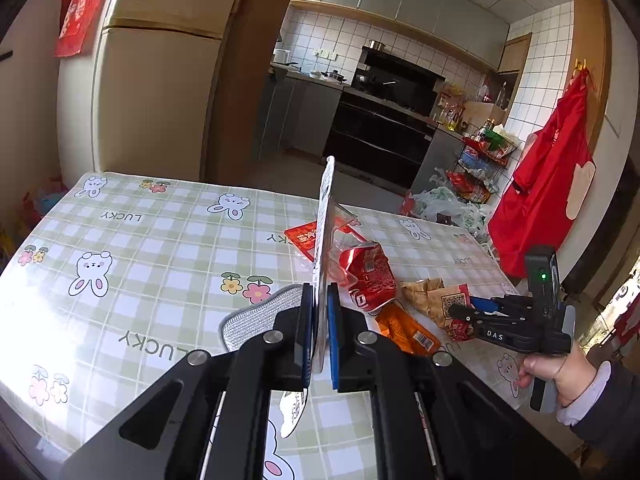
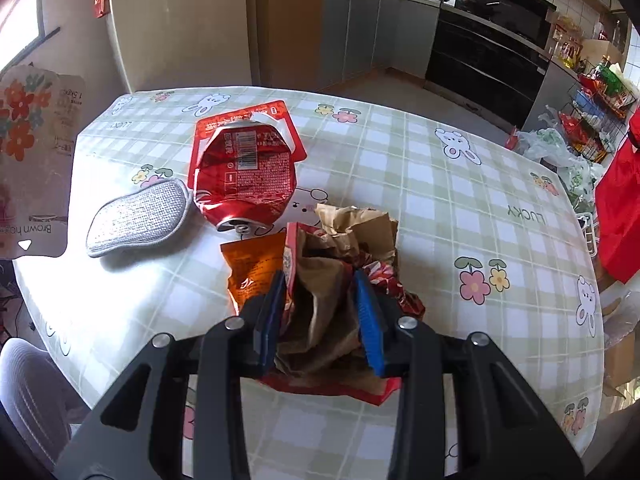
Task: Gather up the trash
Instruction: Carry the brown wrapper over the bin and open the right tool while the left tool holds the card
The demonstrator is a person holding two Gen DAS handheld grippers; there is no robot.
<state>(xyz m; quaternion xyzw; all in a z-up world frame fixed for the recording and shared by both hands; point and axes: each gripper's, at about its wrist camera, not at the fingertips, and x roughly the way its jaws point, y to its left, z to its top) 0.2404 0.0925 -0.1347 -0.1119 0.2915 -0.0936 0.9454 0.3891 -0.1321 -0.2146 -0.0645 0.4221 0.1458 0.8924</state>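
Left gripper clamped on flat printed card package, held edge-on above worktop. Right gripper narrowed around crumpled brown paper bag, pads pressing its sides, near right edge. Crushed red can beyond bag; orange wrapper left of bag; grey scouring pad further left.

the flat packaging card is cut off at the left edge of the right wrist view; the crumpled brown paper bag hides part of the orange wrapper.

Beige fridge, tiled kitchen wall, black oven, sunlit checked tablecloth.
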